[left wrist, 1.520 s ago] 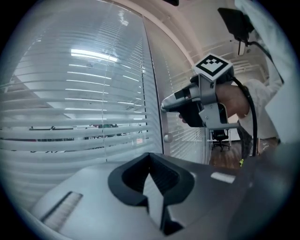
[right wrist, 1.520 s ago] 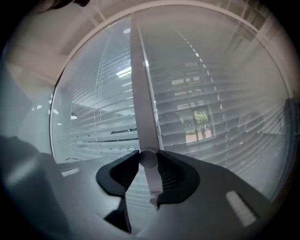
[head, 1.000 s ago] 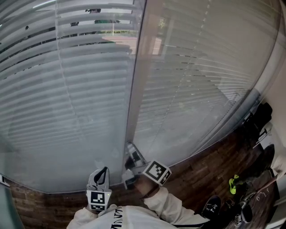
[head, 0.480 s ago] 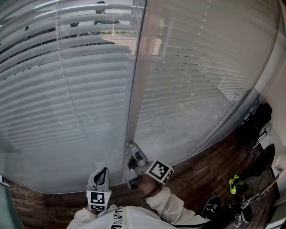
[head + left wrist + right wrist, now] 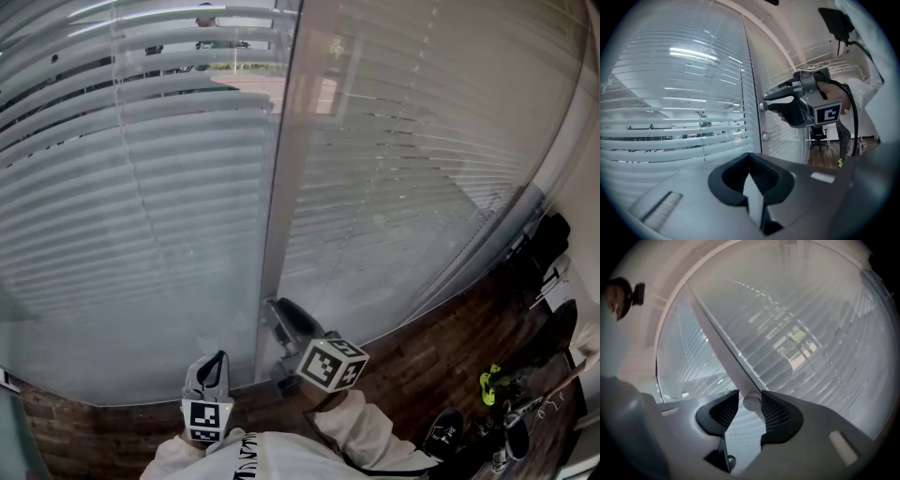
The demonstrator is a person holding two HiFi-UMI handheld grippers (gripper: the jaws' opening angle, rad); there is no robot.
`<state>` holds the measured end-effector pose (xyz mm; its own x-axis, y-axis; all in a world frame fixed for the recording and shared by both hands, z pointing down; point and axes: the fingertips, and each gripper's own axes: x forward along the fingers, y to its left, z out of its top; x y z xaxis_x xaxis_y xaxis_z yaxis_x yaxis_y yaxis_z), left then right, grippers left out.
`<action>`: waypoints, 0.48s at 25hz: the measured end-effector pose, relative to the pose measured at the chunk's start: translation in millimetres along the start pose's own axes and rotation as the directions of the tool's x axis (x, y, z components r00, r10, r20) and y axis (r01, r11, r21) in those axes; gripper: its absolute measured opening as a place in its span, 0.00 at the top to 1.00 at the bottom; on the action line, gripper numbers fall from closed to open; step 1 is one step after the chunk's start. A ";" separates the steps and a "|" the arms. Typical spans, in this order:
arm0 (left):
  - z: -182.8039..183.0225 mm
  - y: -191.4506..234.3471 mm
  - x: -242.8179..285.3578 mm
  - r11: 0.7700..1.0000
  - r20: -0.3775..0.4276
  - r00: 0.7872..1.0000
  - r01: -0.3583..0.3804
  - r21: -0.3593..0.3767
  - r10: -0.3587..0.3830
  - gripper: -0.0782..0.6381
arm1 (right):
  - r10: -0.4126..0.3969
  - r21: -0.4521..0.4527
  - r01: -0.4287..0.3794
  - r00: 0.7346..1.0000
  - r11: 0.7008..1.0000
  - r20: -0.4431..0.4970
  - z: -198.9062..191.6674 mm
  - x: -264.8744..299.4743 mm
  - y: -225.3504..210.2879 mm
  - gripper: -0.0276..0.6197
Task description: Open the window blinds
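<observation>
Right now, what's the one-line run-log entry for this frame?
right gripper: jaws opening, small round white knob between them | left gripper: jaws shut, empty | white slatted blinds: partly open

A knob (image 5: 751, 402) sits on the post (image 5: 281, 187) between the left blind (image 5: 131, 187) and right blind (image 5: 412, 169), above the floor (image 5: 422, 366).

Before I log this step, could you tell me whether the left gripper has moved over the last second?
No. The left gripper sits at the same spot, just left of the window post.
</observation>
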<state>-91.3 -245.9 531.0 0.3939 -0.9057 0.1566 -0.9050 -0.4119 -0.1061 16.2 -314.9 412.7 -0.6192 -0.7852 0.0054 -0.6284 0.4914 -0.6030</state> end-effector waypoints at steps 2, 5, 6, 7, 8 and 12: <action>0.4 -0.4 0.7 1.000 0.001 1.000 0.001 -0.003 -0.001 0.89 | -0.036 -0.199 0.027 0.998 0.980 -0.042 -4.0 0.3 4.2 0.75; -0.3 -0.5 1.6 1.000 0.001 1.000 0.000 -0.005 0.000 0.89 | -0.103 -0.477 0.053 0.992 0.877 -0.078 -10.4 0.4 8.6 0.75; -0.3 -0.6 1.9 1.000 0.002 1.000 0.001 -0.004 -0.001 0.89 | -0.125 -0.560 0.059 0.989 0.827 -0.080 -12.1 0.4 10.3 0.75; -0.2 -0.7 2.5 1.000 0.002 1.000 0.001 -0.004 -0.001 0.89 | -0.145 -0.638 0.062 0.986 0.768 -0.079 -13.5 0.9 12.2 0.75; -0.1 -0.9 3.1 1.000 0.002 1.000 0.002 -0.004 -0.002 0.89 | -0.164 -0.709 0.062 0.983 0.702 -0.077 -14.8 1.7 14.3 0.75; -0.3 -1.7 3.5 1.000 -0.001 1.000 0.003 -0.008 -0.003 0.89 | -0.234 -0.888 0.028 0.968 0.460 -0.091 -25.4 4.9 16.4 0.73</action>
<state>-88.5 -248.4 532.0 0.3964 -0.9044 0.1576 -0.9051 -0.4138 -0.0978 -9.1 -301.1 423.1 -0.4948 -0.8409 0.2192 -0.7240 0.5384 0.4312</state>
